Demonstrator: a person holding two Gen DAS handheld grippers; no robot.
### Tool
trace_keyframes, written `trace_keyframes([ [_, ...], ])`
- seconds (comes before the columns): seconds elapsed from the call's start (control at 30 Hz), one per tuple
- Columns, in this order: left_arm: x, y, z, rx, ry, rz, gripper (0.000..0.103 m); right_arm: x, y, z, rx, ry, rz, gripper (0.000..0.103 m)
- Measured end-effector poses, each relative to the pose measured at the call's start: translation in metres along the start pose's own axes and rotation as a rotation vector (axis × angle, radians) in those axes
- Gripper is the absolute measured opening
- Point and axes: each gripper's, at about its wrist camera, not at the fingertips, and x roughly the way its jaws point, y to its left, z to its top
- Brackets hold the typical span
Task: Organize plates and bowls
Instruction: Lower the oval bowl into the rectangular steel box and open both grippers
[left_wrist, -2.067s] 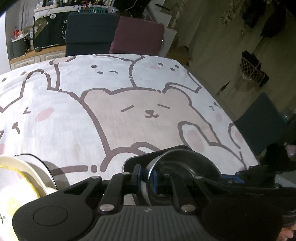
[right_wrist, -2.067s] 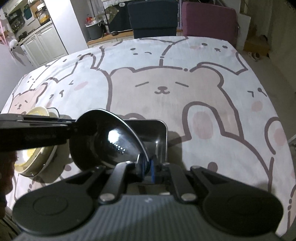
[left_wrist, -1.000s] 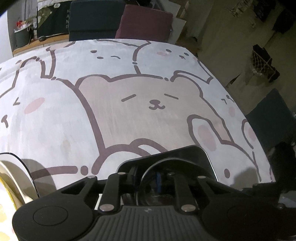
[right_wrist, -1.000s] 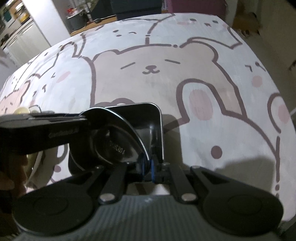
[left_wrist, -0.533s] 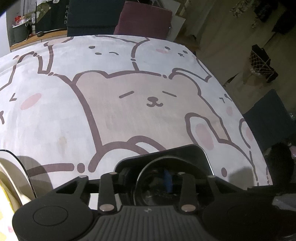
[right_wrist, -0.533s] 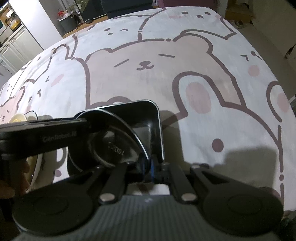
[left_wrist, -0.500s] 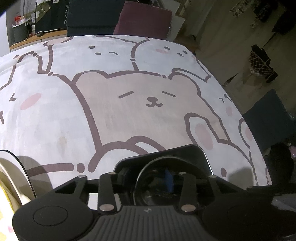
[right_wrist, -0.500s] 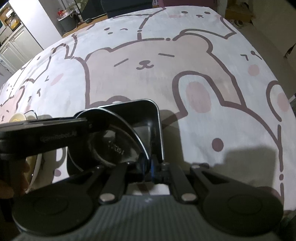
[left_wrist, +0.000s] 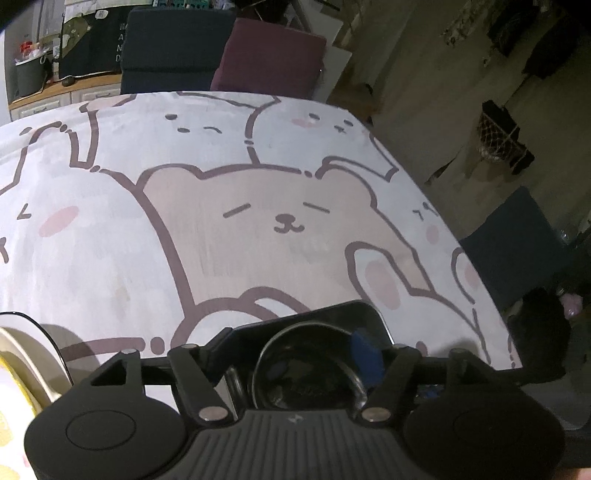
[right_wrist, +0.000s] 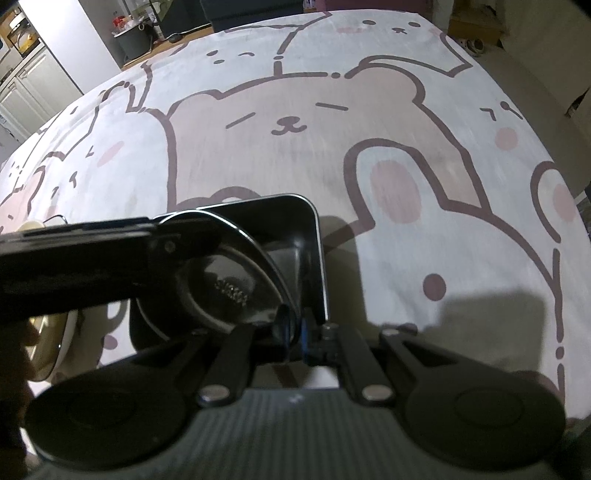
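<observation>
A round steel bowl (right_wrist: 229, 288) sits tilted in a dark rectangular steel tray (right_wrist: 295, 229) on the bear-print cloth. My right gripper (right_wrist: 293, 326) is shut on the bowl's near rim. In the left wrist view the same bowl (left_wrist: 306, 369) lies in the tray (left_wrist: 354, 314) right below my left gripper (left_wrist: 295, 354), whose fingers are spread wide to either side of the bowl and hold nothing. The left gripper's body (right_wrist: 74, 258) crosses the right wrist view from the left, over the bowl.
A cream and yellow bowl on a dark-rimmed plate (left_wrist: 22, 369) stands left of the tray, also in the right wrist view (right_wrist: 48, 350). Blue and maroon chairs (left_wrist: 221, 62) stand beyond the far table edge. A dark chair (left_wrist: 517, 247) is at the right.
The bowl came down from above the tray into it. My left gripper's fingers have opened off the bowl's rim. My right gripper stays shut on the rim.
</observation>
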Motion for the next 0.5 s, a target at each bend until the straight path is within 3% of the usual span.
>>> trace_keyframes([
  [0.23, -0.015, 0.004, -0.001, 0.004, -0.018, 0.002, 0.088, 0.001, -0.001, 0.002, 0.025, 0.002, 0.001, 0.007],
  [0.5, -0.026, 0.011, -0.01, 0.027, -0.002, 0.015, 0.092, 0.005, -0.001, 0.004, 0.065, 0.009, 0.018, 0.011],
])
